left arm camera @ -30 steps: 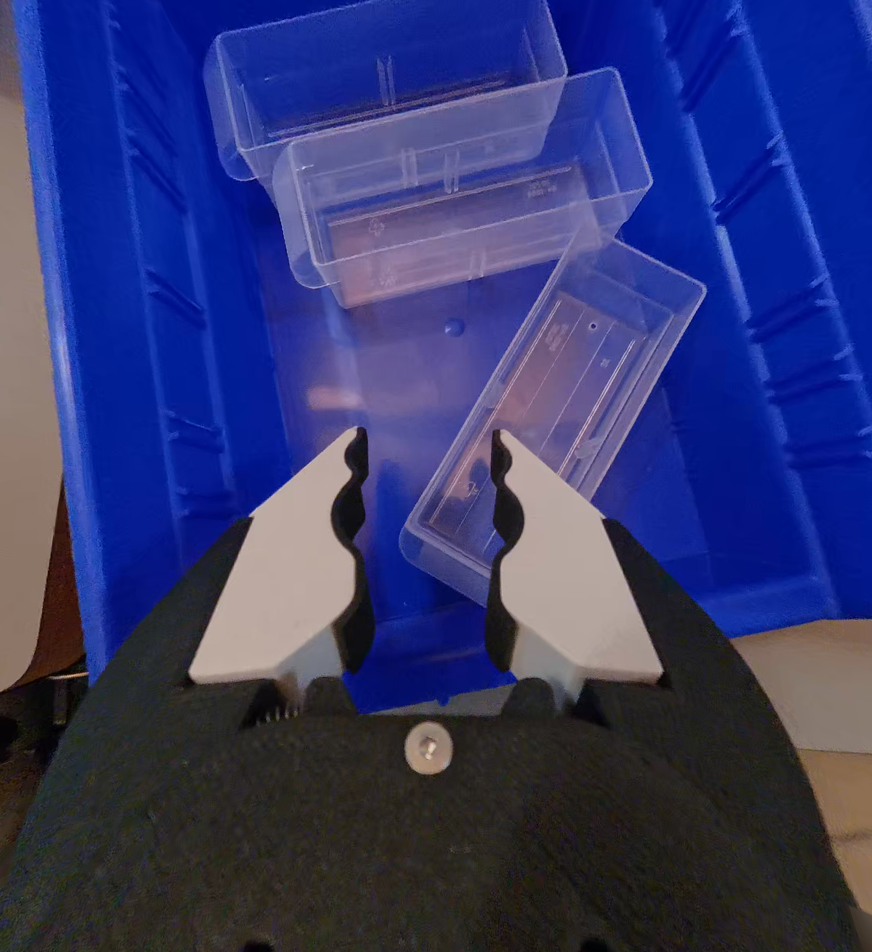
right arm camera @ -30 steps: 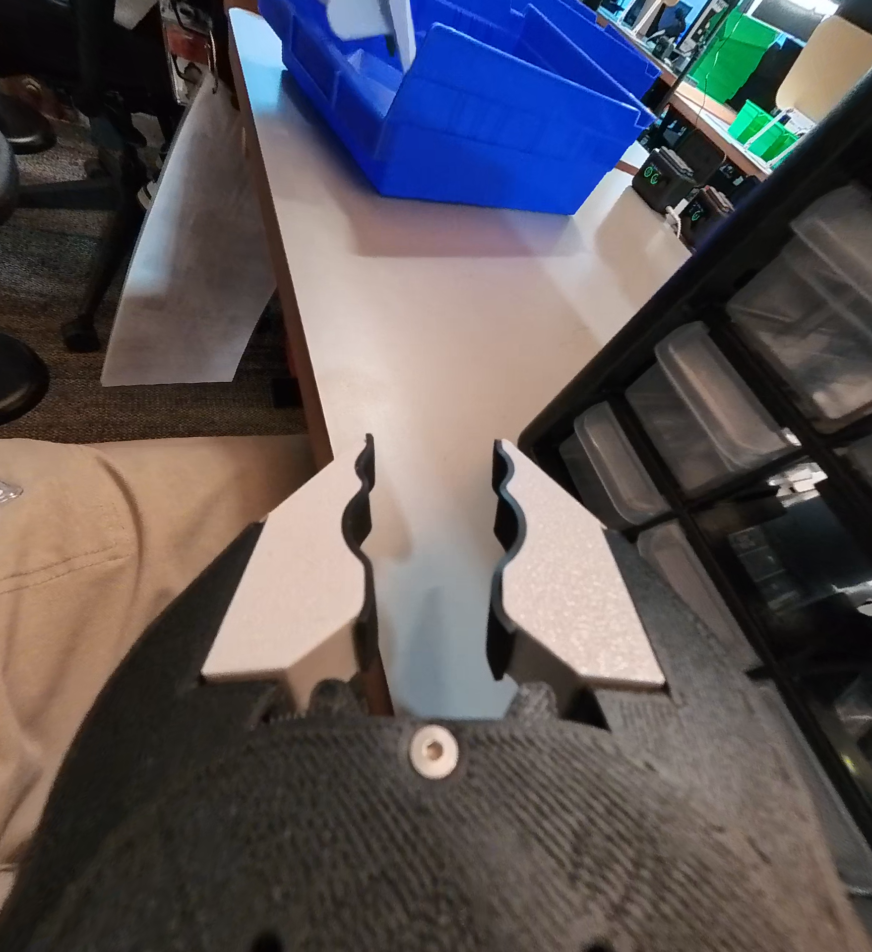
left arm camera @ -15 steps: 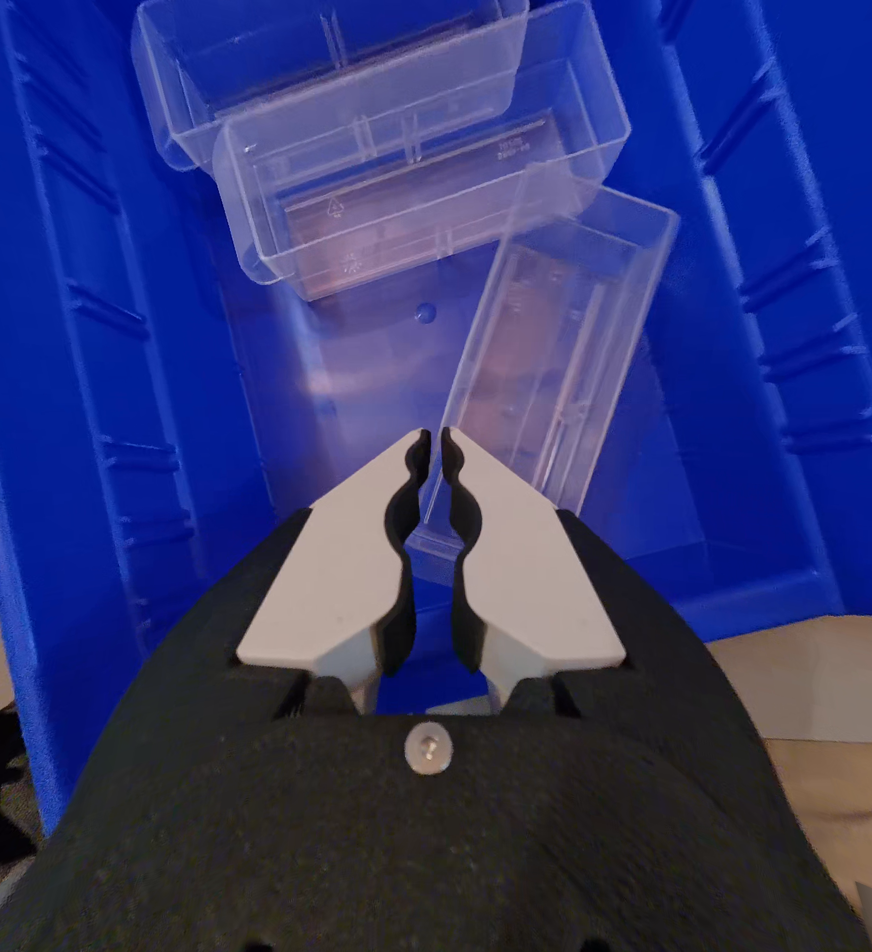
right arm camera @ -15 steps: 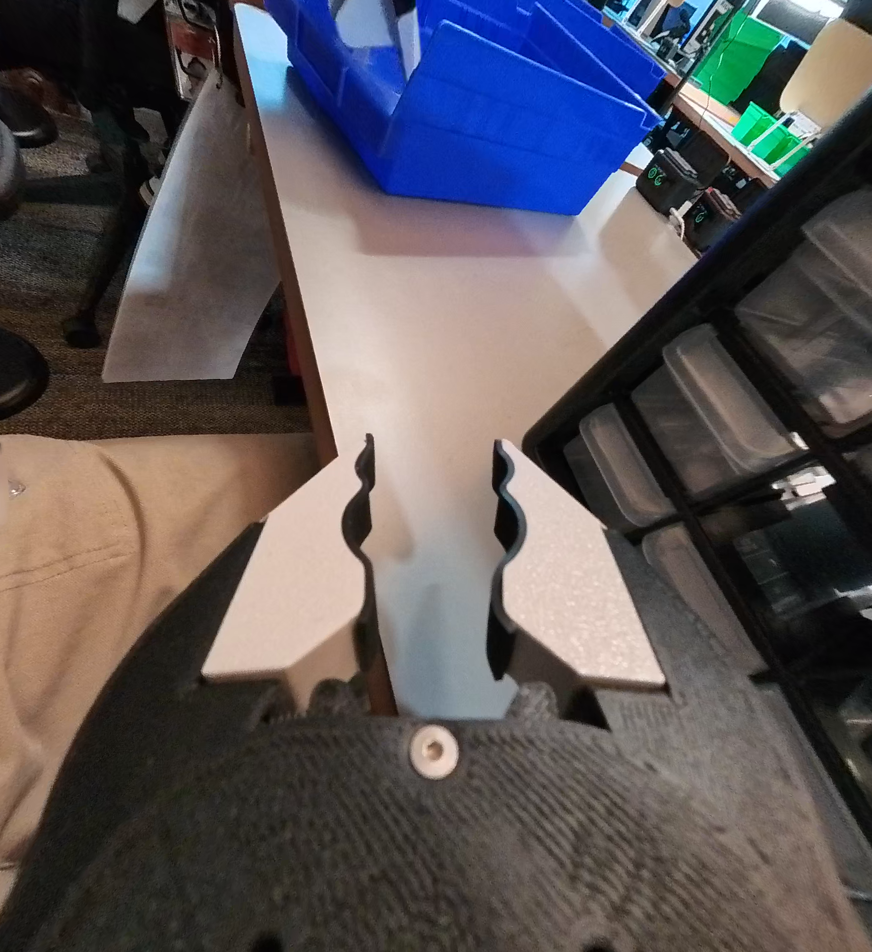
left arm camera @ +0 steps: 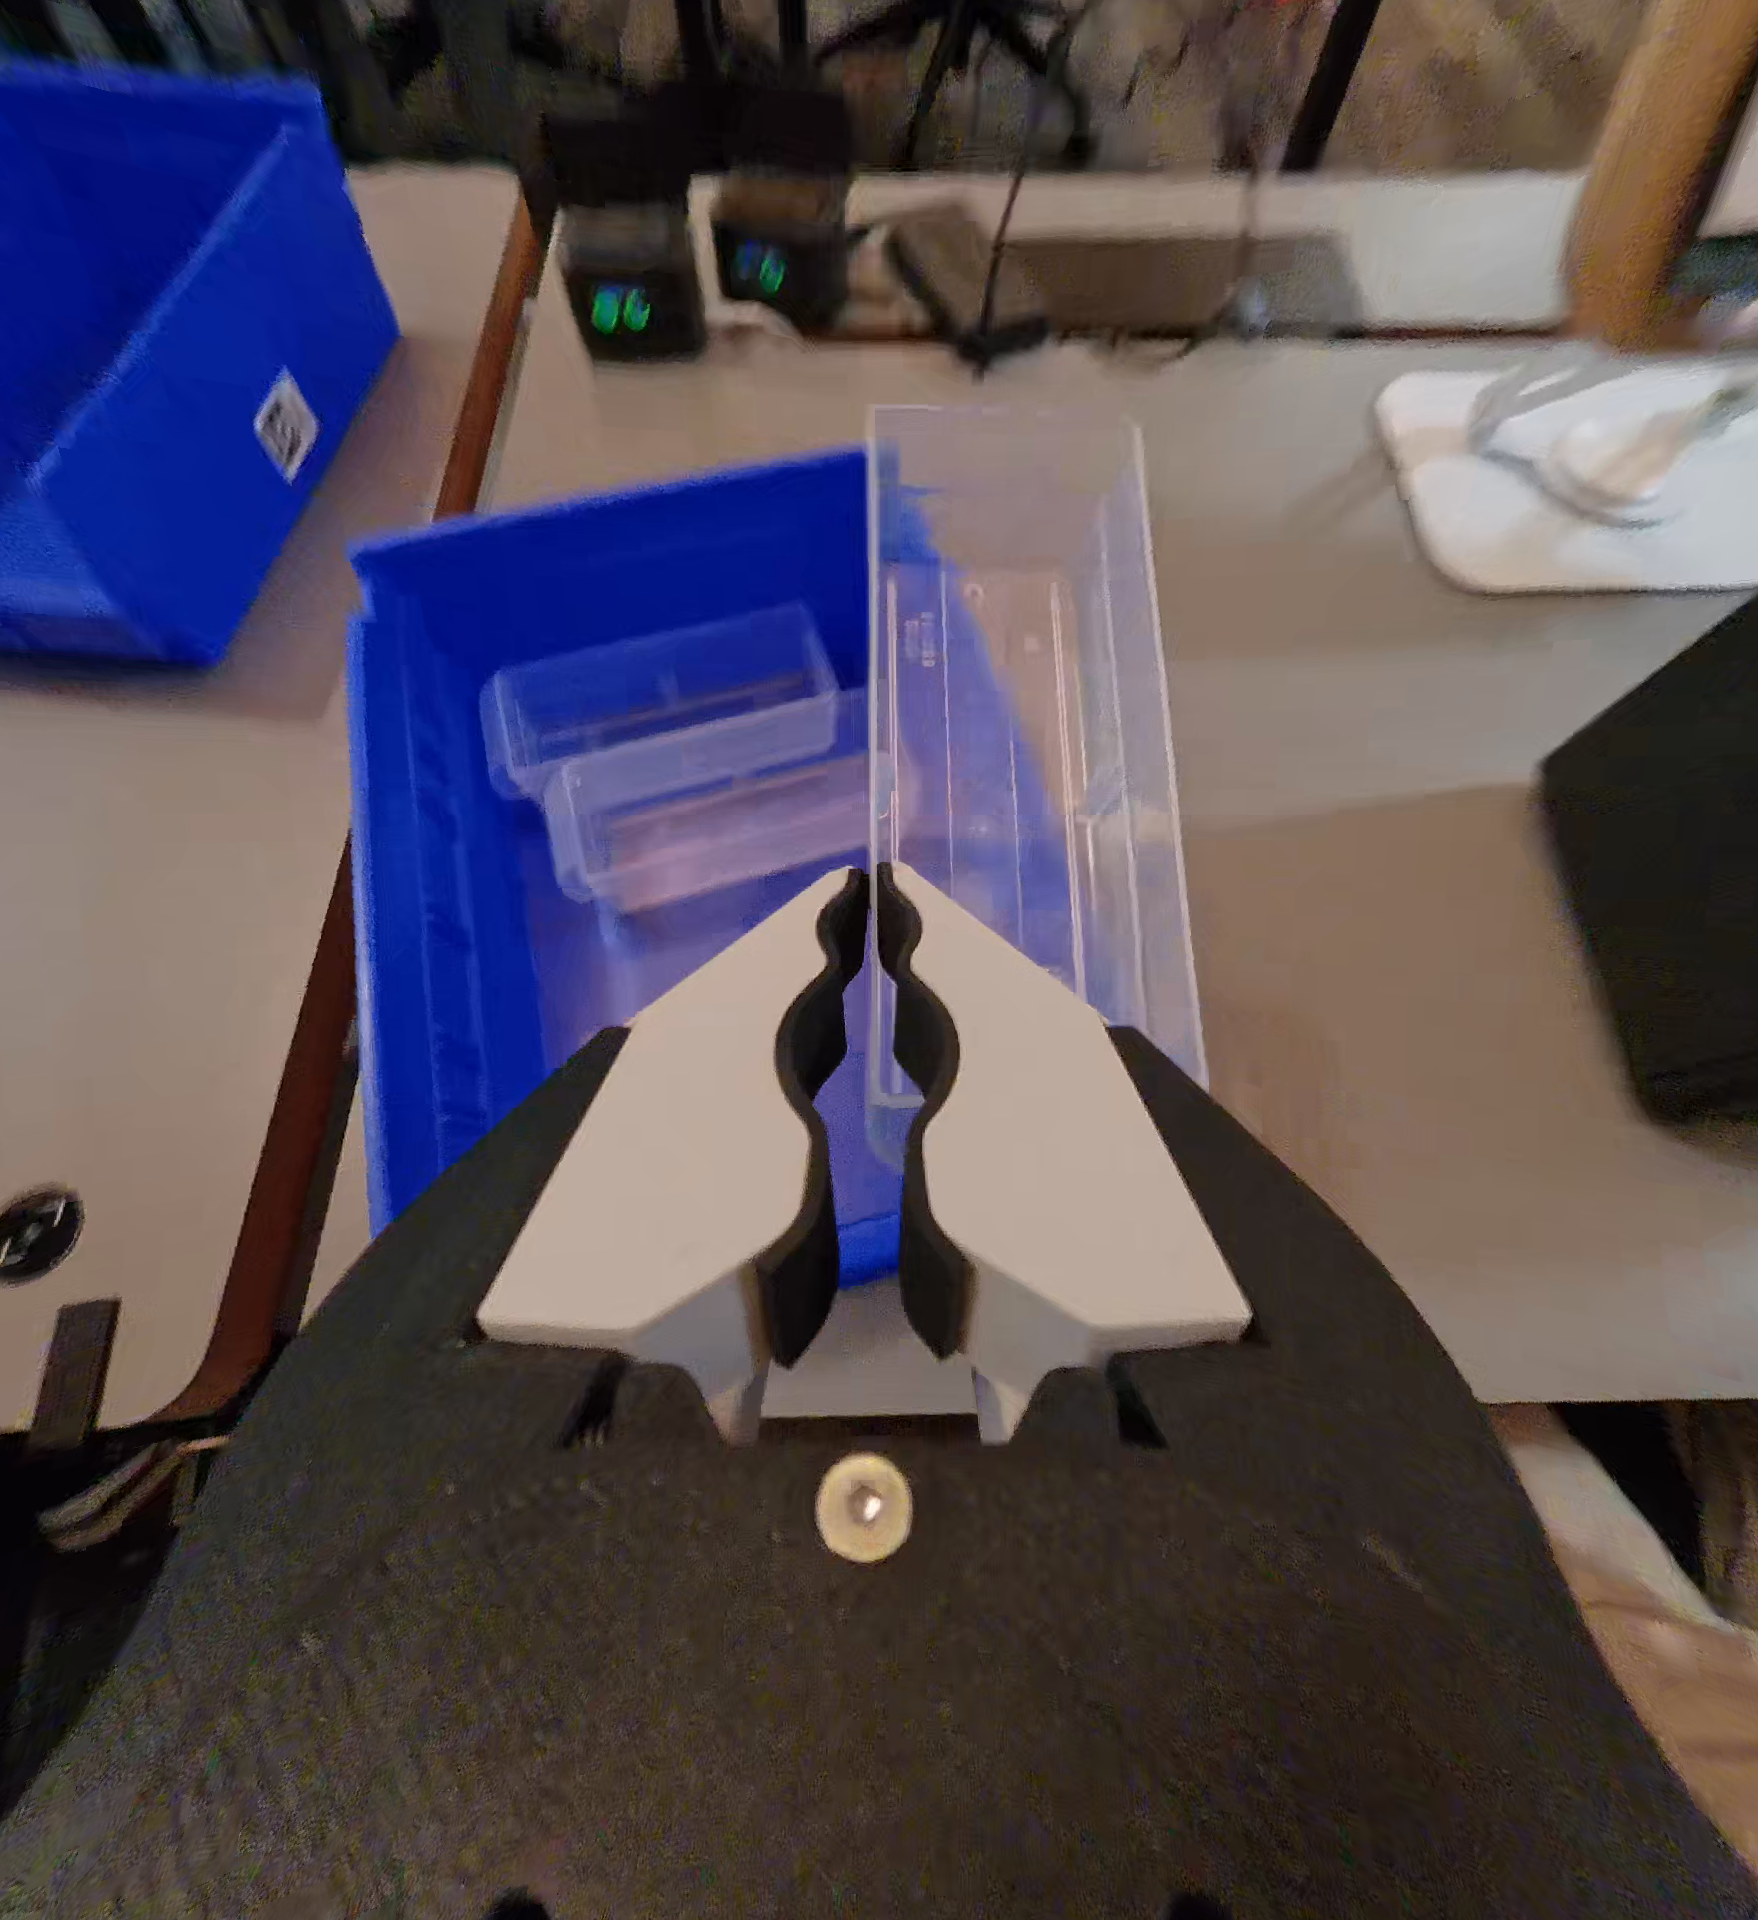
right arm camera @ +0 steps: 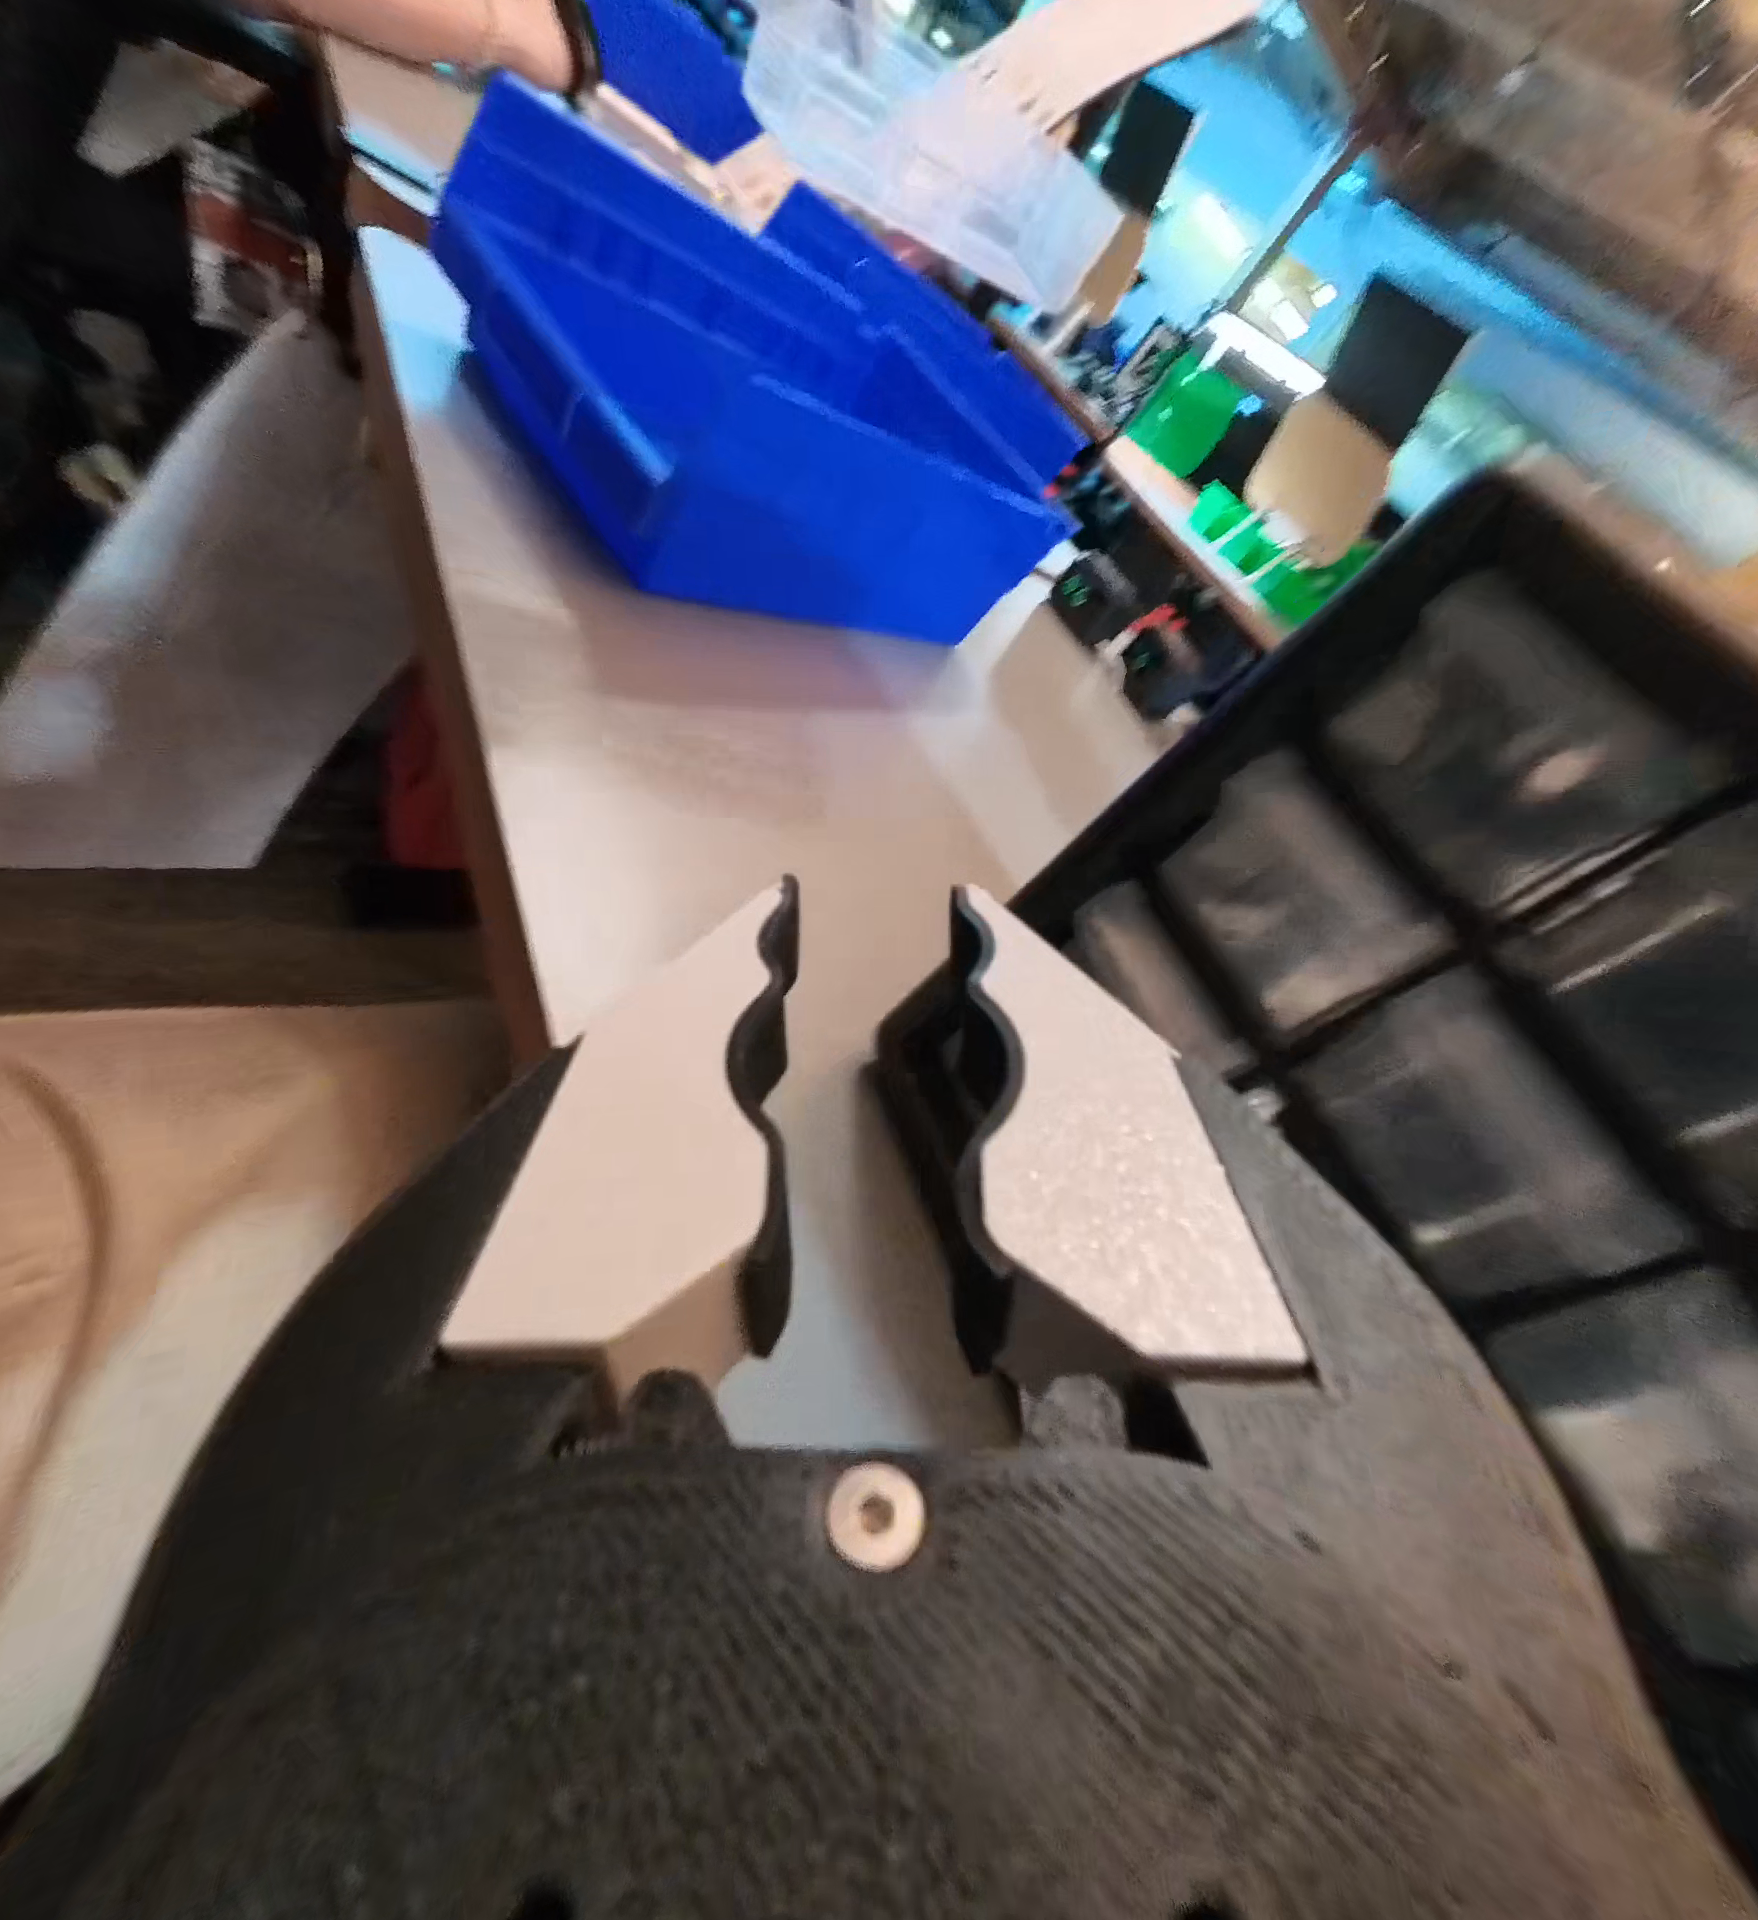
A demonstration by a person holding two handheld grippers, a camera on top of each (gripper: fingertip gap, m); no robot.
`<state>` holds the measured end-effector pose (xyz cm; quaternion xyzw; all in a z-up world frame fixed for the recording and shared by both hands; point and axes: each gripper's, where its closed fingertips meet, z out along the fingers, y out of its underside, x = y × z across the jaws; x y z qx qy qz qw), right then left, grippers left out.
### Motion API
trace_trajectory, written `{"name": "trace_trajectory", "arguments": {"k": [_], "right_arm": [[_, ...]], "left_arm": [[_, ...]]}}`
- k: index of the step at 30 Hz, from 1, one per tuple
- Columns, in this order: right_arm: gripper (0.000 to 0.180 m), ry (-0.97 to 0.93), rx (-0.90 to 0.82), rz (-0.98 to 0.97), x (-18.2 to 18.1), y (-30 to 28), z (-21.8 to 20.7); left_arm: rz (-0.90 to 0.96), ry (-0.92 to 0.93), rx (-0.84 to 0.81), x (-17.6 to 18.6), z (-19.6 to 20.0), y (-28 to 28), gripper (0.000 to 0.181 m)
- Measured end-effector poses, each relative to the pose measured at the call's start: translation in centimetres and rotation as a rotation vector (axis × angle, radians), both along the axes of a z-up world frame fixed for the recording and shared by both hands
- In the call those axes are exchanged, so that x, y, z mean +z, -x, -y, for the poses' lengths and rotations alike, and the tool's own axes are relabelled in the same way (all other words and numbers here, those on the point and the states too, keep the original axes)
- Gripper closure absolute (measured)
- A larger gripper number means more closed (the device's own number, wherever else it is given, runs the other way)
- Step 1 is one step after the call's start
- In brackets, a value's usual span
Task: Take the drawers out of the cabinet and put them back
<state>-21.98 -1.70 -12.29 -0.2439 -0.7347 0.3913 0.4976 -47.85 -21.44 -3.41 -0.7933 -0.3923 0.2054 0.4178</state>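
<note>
While lifted, drawer (left arm camera: 1020, 727) above bin (left arm camera: 418, 831).

A clear plastic drawer (left arm camera: 1020, 727) hangs lifted over the right side of a blue bin (left arm camera: 418, 831), its left wall pinched between the closed tips of the left gripper (left arm camera: 870, 878), its length running toward twelve o'clock. Two more clear drawers (left arm camera: 662, 696) lie overlapped inside the bin. The black cabinet (right arm camera: 1477, 987) sits at three o'clock, its dark compartments showing blurred drawer fronts.

The cabinet (right arm camera: 1477, 1039) was motion-blurred and cut off at the right edge; its drawers' contents could not be told.
</note>
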Motion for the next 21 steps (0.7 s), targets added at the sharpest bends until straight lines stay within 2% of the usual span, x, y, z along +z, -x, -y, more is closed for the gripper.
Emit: {"name": "trace_trajectory", "arguments": {"k": [5,11,15,21], "right_arm": [[0.142,-0.111,-0.074,-0.144,6.6,0.3,1.4],[0.139,-0.056,-0.014,-0.217,15.8,-0.2,4.5],[0.136,-0.075,-0.04,-0.201,17.9,-1.0,4.7],[0.141,-0.147,-0.107,-0.246,18.7,-2.8,3.6]], "left_arm": [[-0.11,-0.125,-0.13,6.4,-5.3,-4.8,0.181],[-0.246,-0.107,-0.286,10.7,-11.7,-11.9,0.181],[-0.312,-0.06,-0.461,11.8,-16.5,-18.5,0.181],[-0.417,0.049,-0.557,11.3,-20.7,-24.5,0.181]]}}
